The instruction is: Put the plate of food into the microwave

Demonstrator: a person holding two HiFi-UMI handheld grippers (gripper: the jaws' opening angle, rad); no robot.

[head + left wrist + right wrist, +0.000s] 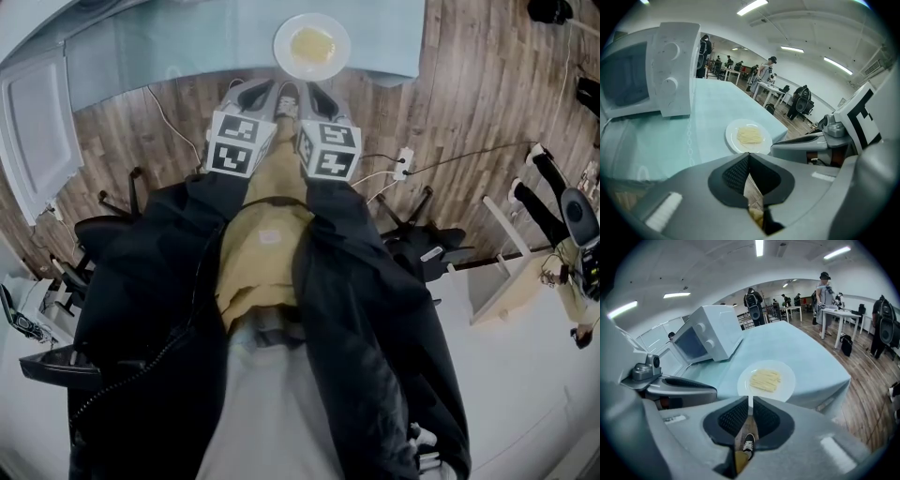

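Observation:
A white plate point(311, 44) with pale yellow noodles rests near the front edge of a light blue-green table point(187, 47). A white microwave point(37, 131) stands at the table's left end, and its door looks closed. Both grippers hang side by side short of the table, over the floor. In the left gripper view the plate point(748, 136) lies just beyond the left gripper point(749, 155), whose tips touch with nothing held; the microwave point(651, 70) is far left. In the right gripper view the right gripper point(751, 399) shows a narrow empty gap, pointing at the plate point(766, 379).
Wood floor with cables and a power strip point(403, 161) runs below the table. Dark office chairs point(112, 220) stand at either side of me. A white counter point(525, 375) lies at lower right. People and desks point(829, 296) fill the room's far end.

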